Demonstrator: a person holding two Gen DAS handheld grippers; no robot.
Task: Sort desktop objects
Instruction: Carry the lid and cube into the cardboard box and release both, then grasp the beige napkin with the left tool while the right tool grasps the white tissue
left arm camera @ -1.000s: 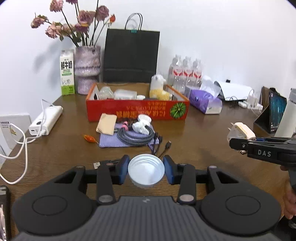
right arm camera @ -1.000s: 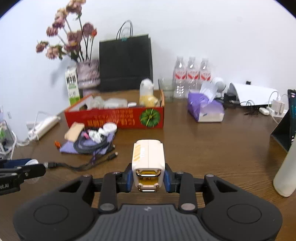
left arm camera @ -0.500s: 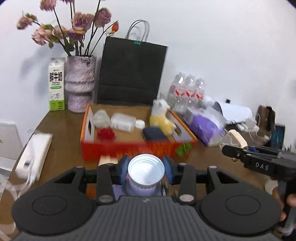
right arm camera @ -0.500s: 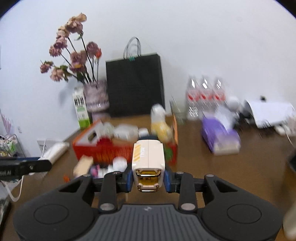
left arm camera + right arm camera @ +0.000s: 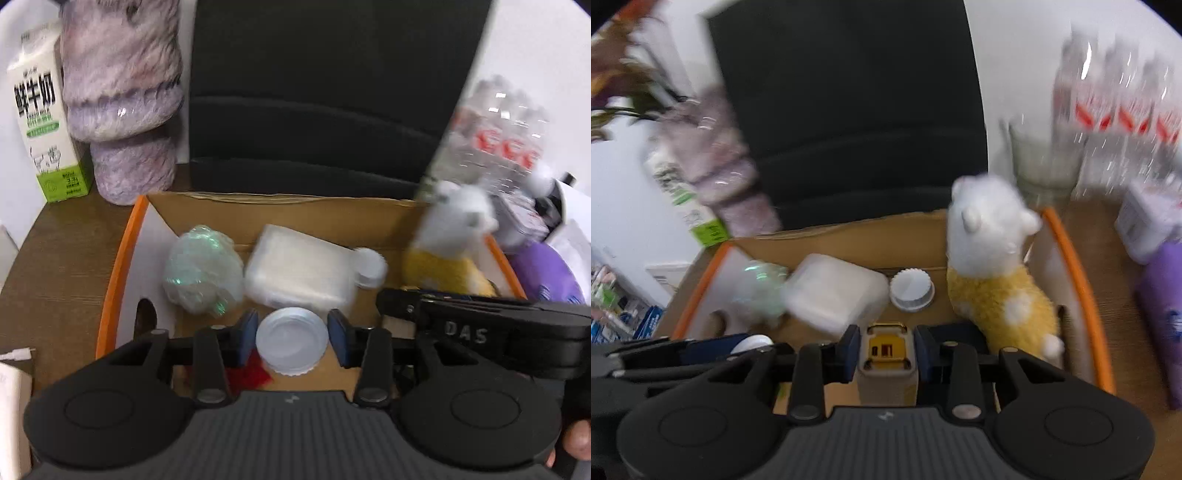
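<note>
While both grippers hover over the cardboard box, right gripper clenches the charger, left gripper grasps the white lid. Risk: crowding at 3 o'clock; tools collide, drops land outside.

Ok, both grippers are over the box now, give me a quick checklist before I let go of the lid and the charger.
1. Left hand-held gripper holds the white lid: ok.
2. Right hand-held gripper holds the charger: ok.
3. Both over the open cardboard box: ok.
4. Bare box floor under the lid: cannot tell, a red item lies near.
5. Charger clear of the plush toy: ok.
6. The two grippers apart: cannot tell, very close.
</note>
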